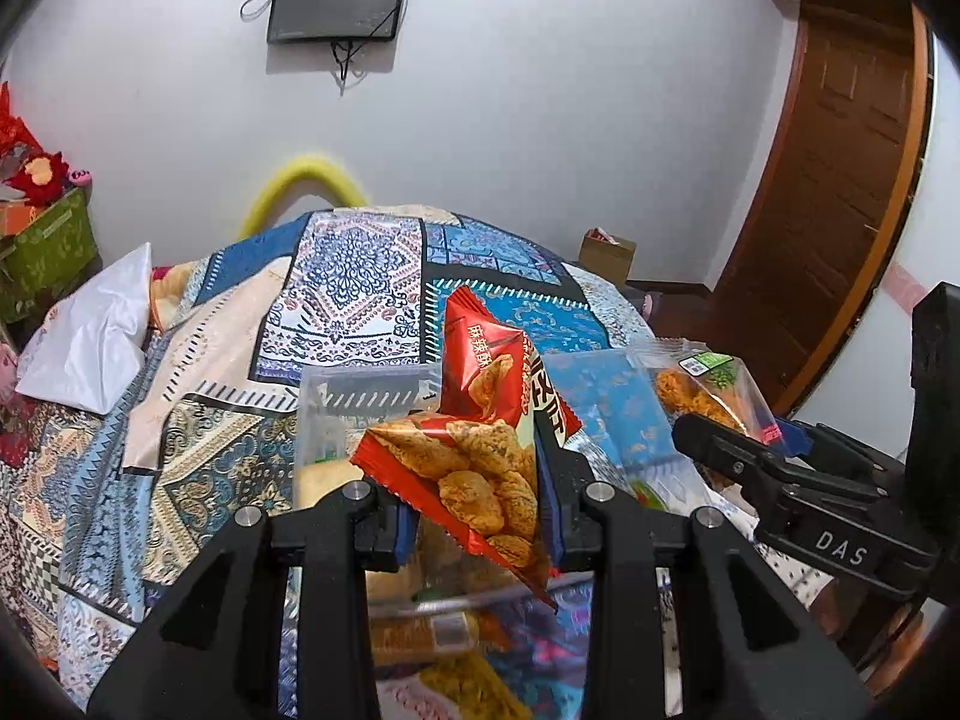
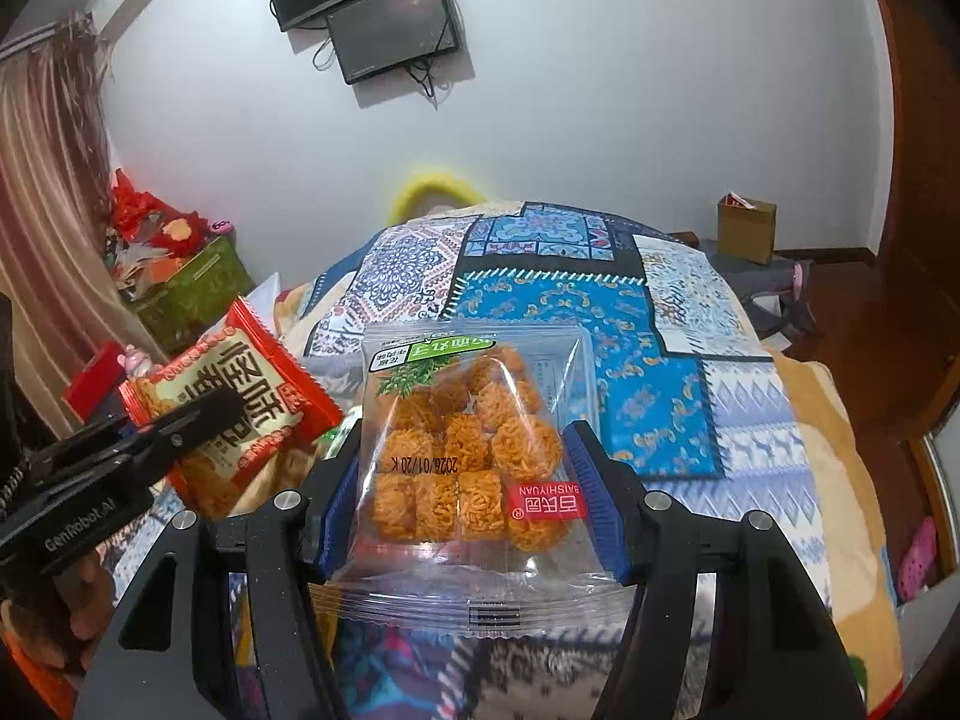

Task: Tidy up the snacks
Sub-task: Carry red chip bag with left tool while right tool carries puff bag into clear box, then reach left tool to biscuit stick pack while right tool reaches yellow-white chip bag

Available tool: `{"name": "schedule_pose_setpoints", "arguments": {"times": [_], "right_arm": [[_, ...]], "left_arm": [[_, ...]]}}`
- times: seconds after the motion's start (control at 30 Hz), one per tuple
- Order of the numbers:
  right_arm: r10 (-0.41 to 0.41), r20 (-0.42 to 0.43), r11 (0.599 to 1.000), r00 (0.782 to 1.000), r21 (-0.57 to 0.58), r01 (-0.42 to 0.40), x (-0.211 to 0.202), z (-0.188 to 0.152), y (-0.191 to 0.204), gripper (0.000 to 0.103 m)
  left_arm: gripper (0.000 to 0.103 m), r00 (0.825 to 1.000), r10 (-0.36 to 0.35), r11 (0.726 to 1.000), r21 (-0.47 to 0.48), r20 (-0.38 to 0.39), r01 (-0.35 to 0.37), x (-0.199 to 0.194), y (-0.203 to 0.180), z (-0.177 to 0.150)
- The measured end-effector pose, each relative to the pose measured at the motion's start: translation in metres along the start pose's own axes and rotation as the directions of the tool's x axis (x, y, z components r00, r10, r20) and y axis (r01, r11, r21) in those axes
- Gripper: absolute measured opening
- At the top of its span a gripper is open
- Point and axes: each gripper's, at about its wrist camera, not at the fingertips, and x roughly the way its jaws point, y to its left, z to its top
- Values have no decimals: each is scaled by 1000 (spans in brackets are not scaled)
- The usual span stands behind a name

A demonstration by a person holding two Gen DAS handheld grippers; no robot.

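Clear snack packet (image 2: 474, 450) upright, label inverted

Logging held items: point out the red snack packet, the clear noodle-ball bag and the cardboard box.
red snack packet (image 1: 480, 456), left wrist view, printed front.
clear noodle-ball bag (image 2: 474, 444), right wrist view, middle.
cardboard box (image 2: 746, 228), right wrist view, front face.

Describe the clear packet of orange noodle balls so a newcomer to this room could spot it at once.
Start at the bed under the patchwork quilt. In front of it, the right gripper holds the clear packet, beside the red packet in the left gripper. Only this packet is see-through, showing round orange noodle balls under a green label.
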Motion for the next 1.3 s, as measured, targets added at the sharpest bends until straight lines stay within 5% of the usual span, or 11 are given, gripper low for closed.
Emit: {"name": "schedule_pose_setpoints", "arguments": {"times": [0.67,1.0,1.3], "right_arm": [[-38,-110,999,993,-29,35,67,6,-5,62],[-33,-110,999,993,-5,33,55,11,-7,64],[-16,-65,999,998,-51,13,16,10,10,68]], "left_arm": [[32,992,64,995,-69,-108,-71,86,12,-1],[58,993,60,995,-70,-98,-67,64,13,1],[65,999,33,999,-29,-35,-34,3,10,6]]}}
